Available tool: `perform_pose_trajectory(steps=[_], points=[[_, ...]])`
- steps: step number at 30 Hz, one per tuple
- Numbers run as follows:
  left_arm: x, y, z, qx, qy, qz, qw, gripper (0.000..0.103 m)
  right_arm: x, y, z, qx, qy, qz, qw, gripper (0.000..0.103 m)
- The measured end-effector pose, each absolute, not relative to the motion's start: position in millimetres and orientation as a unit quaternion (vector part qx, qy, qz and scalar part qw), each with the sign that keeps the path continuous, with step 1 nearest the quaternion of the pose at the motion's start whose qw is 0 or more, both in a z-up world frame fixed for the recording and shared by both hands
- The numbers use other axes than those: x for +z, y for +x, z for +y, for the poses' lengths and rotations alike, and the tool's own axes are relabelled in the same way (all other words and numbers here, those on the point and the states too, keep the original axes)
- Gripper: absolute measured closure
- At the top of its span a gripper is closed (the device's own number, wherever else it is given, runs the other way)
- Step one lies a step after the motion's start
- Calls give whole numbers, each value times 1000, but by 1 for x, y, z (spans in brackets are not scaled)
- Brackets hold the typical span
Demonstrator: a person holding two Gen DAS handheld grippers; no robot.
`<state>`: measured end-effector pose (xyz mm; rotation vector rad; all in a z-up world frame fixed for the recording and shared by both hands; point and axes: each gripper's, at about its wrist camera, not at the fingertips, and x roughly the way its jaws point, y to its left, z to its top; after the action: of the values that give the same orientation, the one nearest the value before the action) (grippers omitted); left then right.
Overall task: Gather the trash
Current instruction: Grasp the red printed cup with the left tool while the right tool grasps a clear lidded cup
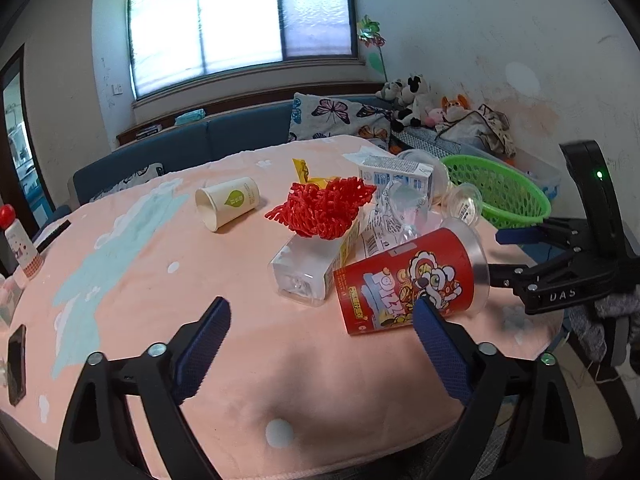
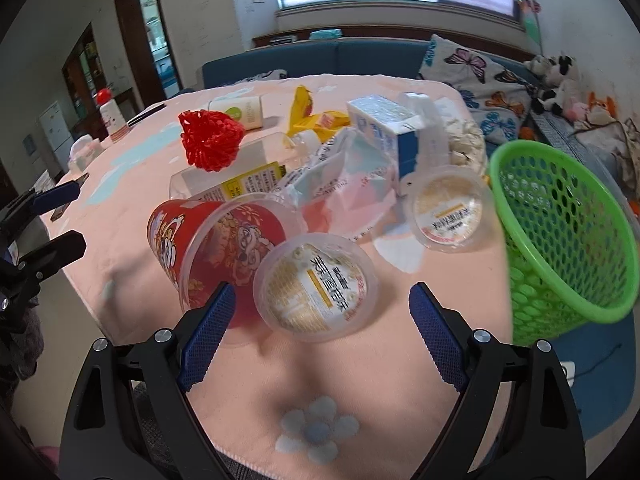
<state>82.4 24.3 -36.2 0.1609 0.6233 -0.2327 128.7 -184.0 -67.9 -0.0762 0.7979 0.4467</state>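
Observation:
Trash lies heaped on the pink-covered table point(image 1: 240, 360). A red printed cup point(image 1: 408, 280) lies on its side, just beyond the right finger of my left gripper point(image 1: 323, 304), which is open and holds nothing. Behind the cup are a clear bottle point(image 1: 308, 264), a red foam net point(image 1: 324, 208), a paper cup point(image 1: 226, 202) and a milk carton point(image 1: 396, 176). My right gripper point(image 2: 322, 291) is open. A clear lidded tub point(image 2: 316, 284) lies just ahead between its fingertips, untouched. A second tub point(image 2: 448, 208) lies farther back. The green basket point(image 2: 560, 232) stands at the right.
A phone point(image 1: 16, 364) and a red-capped bottle point(image 1: 18, 240) sit at the table's left edge. A yellow wrapper point(image 2: 308, 116) and crumpled plastic point(image 2: 344, 184) lie in the heap. A blue sofa point(image 1: 224, 136) with pillows and soft toys runs behind the table.

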Motion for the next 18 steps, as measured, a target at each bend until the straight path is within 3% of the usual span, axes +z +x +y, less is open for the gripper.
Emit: perform_pose_trajectory(steps=[13, 18], points=[[-36, 81, 19, -180, 112, 310, 927, 19, -81, 145, -182, 229, -46, 402, 885, 22], [-37, 81, 9, -210, 136, 308, 918, 19, -84, 148, -185, 232, -33, 409, 882, 32]])
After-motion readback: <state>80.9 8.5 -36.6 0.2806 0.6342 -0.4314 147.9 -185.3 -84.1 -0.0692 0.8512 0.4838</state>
